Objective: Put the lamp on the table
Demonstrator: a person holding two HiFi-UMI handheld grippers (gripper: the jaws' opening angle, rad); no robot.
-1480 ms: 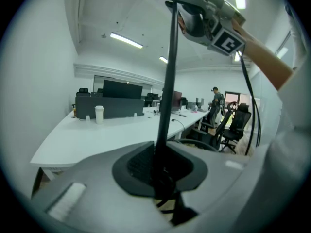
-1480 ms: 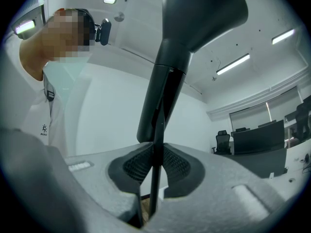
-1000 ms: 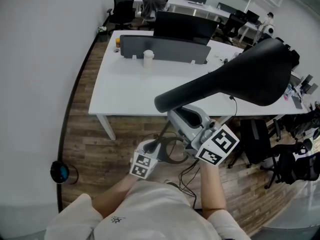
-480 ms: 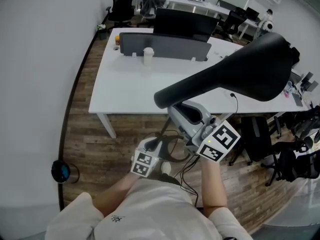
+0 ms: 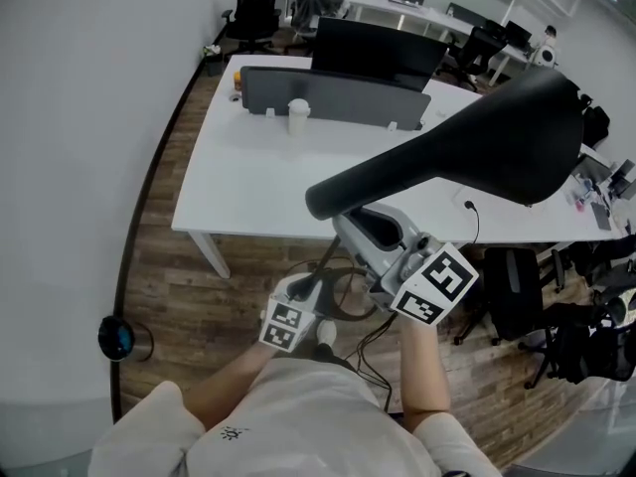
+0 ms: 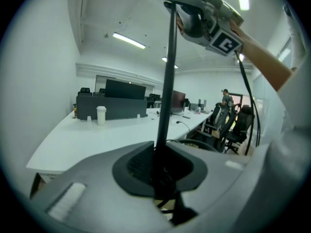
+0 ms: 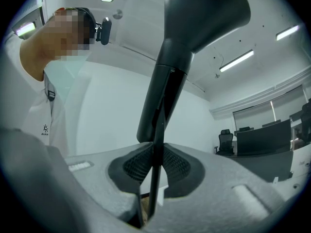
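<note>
A person is carrying a black lamp (image 5: 477, 147) in two tongs. The left gripper (image 6: 163, 171) is clamping its thin pole low down, and the right gripper (image 7: 155, 174) is pinching the pole just under the shade. The lamp is hanging at centre right of the head view, with the white table (image 5: 268, 177) behind it.

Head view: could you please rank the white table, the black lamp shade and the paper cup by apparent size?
1. white table
2. black lamp shade, though it is much nearer the camera, which inflates it
3. paper cup, plainly smallest
</note>
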